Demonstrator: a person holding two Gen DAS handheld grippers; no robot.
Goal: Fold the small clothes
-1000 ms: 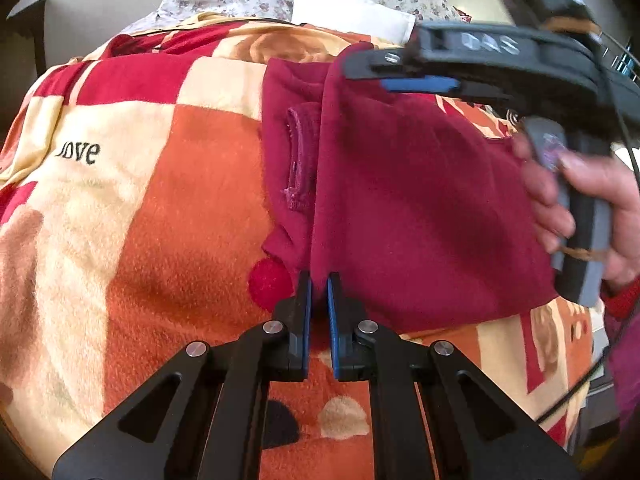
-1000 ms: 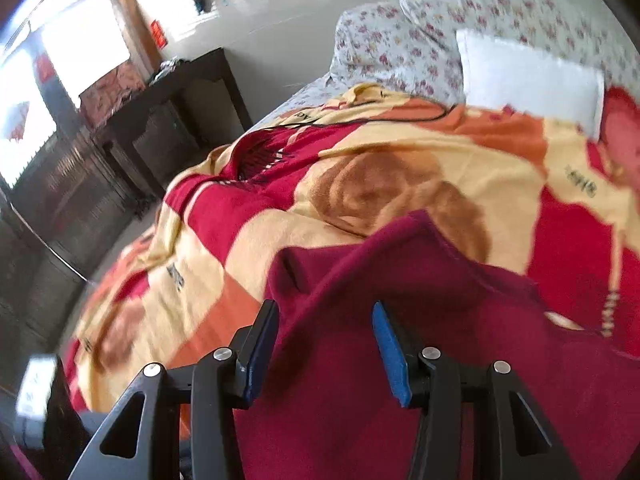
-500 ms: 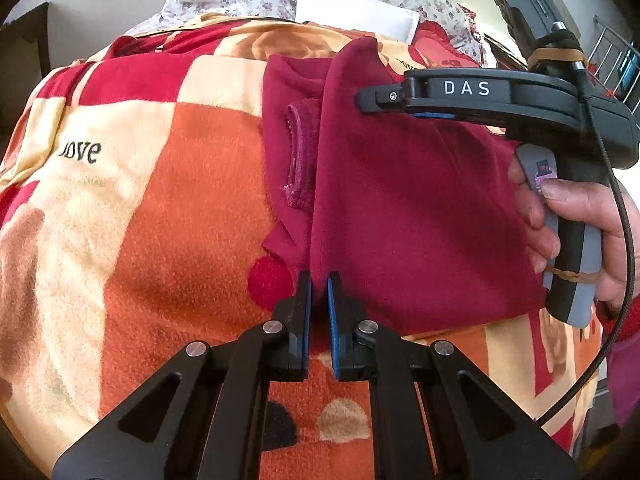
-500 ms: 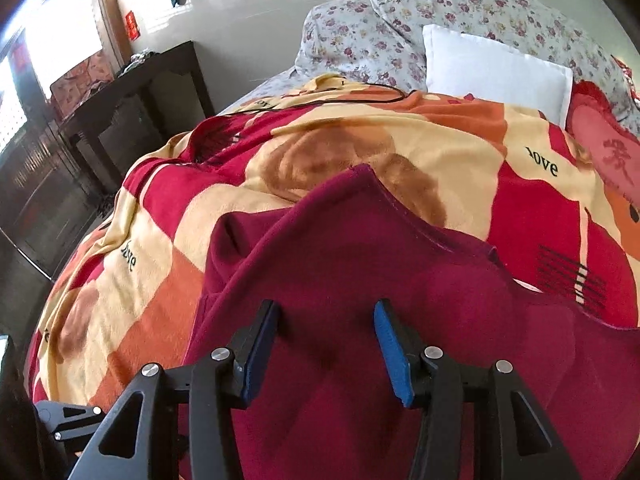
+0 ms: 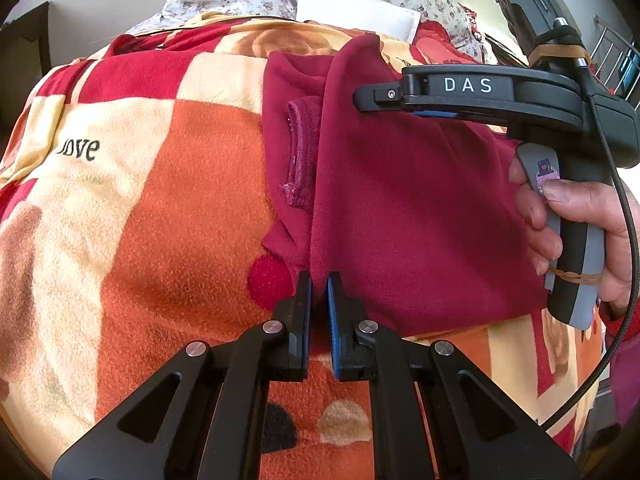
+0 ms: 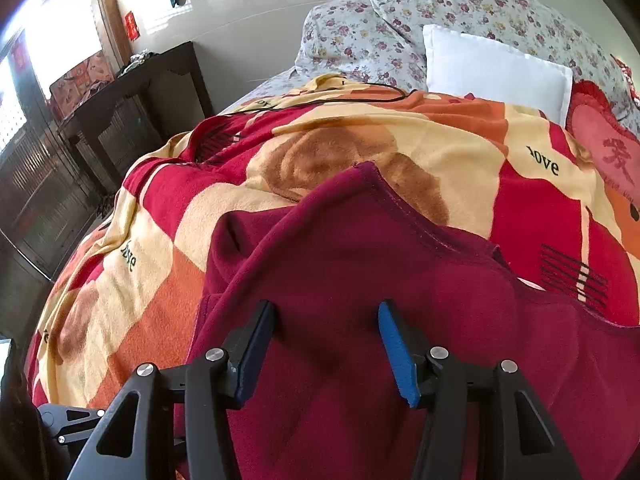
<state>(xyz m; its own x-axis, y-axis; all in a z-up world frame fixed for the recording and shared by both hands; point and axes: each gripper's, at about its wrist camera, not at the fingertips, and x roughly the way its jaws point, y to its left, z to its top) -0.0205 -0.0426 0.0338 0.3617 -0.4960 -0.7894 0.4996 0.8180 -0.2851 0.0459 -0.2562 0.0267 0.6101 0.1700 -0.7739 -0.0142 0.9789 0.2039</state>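
Note:
A maroon fleece garment lies folded on a red, orange and cream blanket, with its cuffed sleeve showing at the left edge. My left gripper is shut on the garment's near edge, where the fold line meets the blanket. In the left wrist view my right gripper hovers side-on over the far part of the garment, held by a person's hand. In its own view the right gripper stands over the garment, its jaws opening. The cloth lies below the blue pads, which do not press it.
A white pillow and floral pillows lie at the head of the bed. A red heart cushion sits at the right. A black cable runs across the blanket's far end. Dark wooden furniture stands beside the bed at the left.
The right gripper has swung slightly and its jaws have widened a little over the garment. The left gripper has held still, shut on the near edge.

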